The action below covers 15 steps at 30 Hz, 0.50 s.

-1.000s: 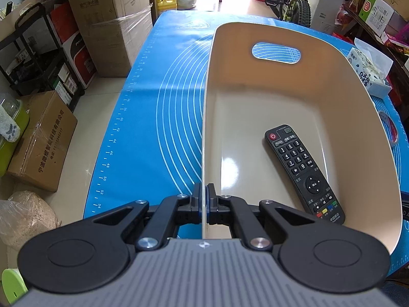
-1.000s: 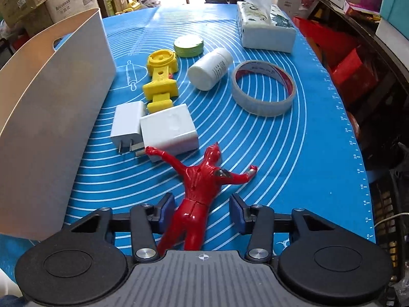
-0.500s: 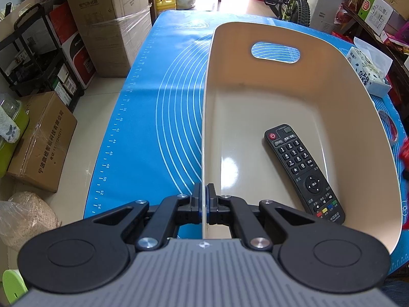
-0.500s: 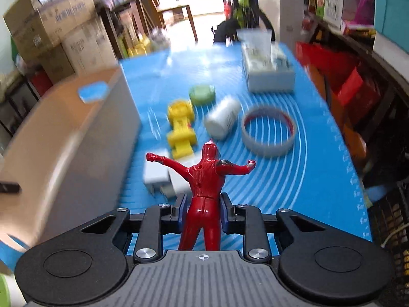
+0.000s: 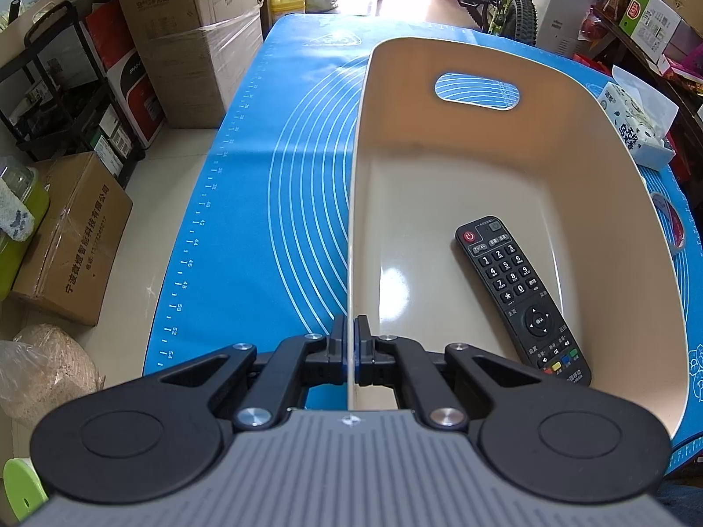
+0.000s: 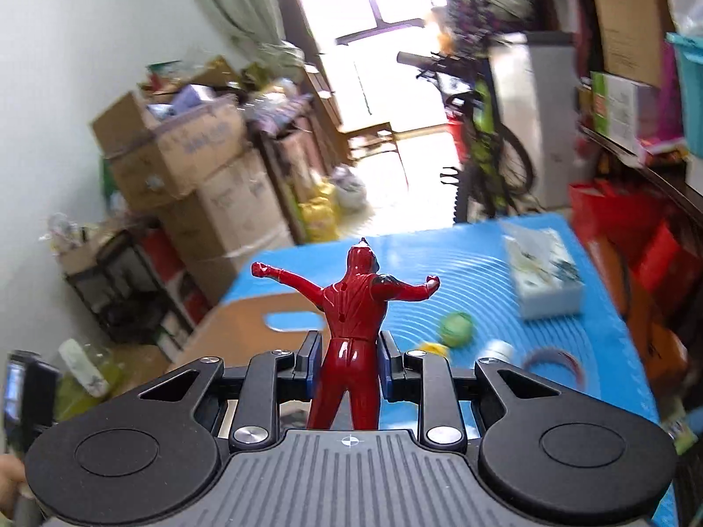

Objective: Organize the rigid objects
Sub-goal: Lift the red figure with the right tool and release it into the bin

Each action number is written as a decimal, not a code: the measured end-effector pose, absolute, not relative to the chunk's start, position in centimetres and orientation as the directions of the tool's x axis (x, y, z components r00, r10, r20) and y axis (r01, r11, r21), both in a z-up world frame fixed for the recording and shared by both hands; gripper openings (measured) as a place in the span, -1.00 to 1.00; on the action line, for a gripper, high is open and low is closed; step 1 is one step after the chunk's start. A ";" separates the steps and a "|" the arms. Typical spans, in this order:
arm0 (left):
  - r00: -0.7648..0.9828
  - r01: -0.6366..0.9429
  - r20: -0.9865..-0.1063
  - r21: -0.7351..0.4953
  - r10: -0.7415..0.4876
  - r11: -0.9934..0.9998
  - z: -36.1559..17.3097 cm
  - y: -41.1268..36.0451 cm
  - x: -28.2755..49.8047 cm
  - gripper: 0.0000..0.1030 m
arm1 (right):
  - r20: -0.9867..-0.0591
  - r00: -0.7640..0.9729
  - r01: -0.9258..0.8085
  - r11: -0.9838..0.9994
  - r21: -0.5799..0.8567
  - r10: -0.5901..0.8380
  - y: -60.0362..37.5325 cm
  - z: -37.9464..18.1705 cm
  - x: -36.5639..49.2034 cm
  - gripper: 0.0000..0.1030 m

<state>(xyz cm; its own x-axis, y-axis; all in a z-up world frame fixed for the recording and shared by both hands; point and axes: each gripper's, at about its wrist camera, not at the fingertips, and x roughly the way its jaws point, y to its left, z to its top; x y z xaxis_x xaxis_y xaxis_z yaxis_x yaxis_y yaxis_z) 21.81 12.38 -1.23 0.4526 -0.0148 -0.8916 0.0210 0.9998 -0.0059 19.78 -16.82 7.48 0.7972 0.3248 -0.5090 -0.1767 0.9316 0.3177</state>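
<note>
A beige bin (image 5: 518,162) with a handle slot stands on the blue mat (image 5: 281,202). A black remote control (image 5: 520,303) lies inside it. My left gripper (image 5: 350,329) is shut on the bin's near-left rim. In the right wrist view my right gripper (image 6: 347,358) is shut on the waist of a red toy figure (image 6: 353,325), arms spread, lifted well above the mat. The bin (image 6: 246,329) shows below and left of the figure.
On the mat to the right lie a tissue box (image 6: 545,276), a green round lid (image 6: 457,327), a yellow toy (image 6: 433,347), a white bottle (image 6: 496,349) and a tape roll (image 6: 553,362). Cardboard boxes (image 5: 70,237) and a rack stand on the floor at left.
My right gripper shut on the red figure lying on the mat and lifted it high, tilting the view up toward the room. The left gripper and bin have not moved.
</note>
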 end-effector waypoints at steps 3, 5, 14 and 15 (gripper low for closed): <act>0.445 0.017 -0.896 -0.007 -0.014 1.000 -1.2 12.4 21.9 -0.93 | -0.511 0.778 -0.212 0.919 0.333 0.365 -15.3 7.3 20.8 -0.32; 0.438 0.016 -0.899 -0.002 -0.009 1.000 -1.1 12.3 22.0 -0.93 | -0.516 0.764 -0.234 0.911 0.340 0.389 -14.3 7.1 21.5 -0.32; 0.435 0.013 -0.900 0.030 0.021 0.999 -1.0 11.8 22.7 -0.92 | -0.582 0.682 -0.296 0.895 0.335 0.443 -10.1 4.7 23.9 -0.32; 0.436 0.008 -0.900 0.026 0.019 1.000 -1.0 11.9 22.7 -0.92 | -0.593 0.669 -0.300 0.893 0.335 0.448 -9.5 4.3 23.8 -0.32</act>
